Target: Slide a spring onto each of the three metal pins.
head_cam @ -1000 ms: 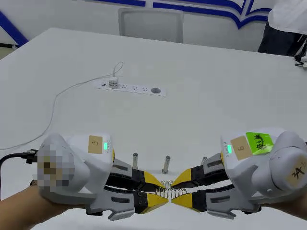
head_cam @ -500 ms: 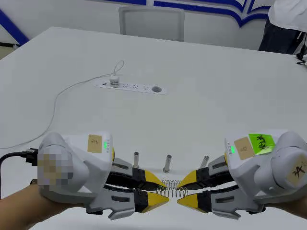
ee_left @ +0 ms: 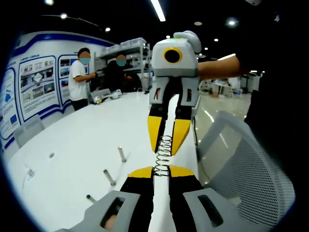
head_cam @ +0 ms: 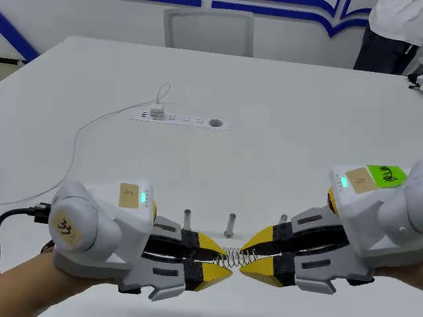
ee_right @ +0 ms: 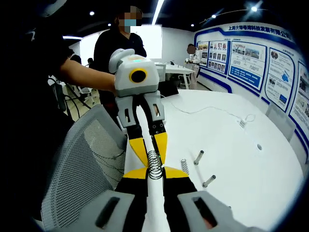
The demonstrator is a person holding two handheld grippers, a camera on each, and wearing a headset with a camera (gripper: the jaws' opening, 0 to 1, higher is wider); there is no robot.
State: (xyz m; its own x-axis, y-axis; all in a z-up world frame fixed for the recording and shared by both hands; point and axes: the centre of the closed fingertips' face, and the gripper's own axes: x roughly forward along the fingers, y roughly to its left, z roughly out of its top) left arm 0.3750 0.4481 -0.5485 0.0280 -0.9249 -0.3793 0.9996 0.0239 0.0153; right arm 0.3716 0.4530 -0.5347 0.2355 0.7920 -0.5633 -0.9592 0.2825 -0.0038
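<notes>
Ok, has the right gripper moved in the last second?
Yes. The right gripper has drawn its body back rightward, away from the rightmost pin, while its fingers stay about in place on the spring.

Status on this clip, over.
Left gripper and right gripper both shut on one spring, held between them. Three pins bare. Second spring near pins, nothing blocking.

Head above; gripper views opposed across spring [ee_left: 163, 154]
</notes>
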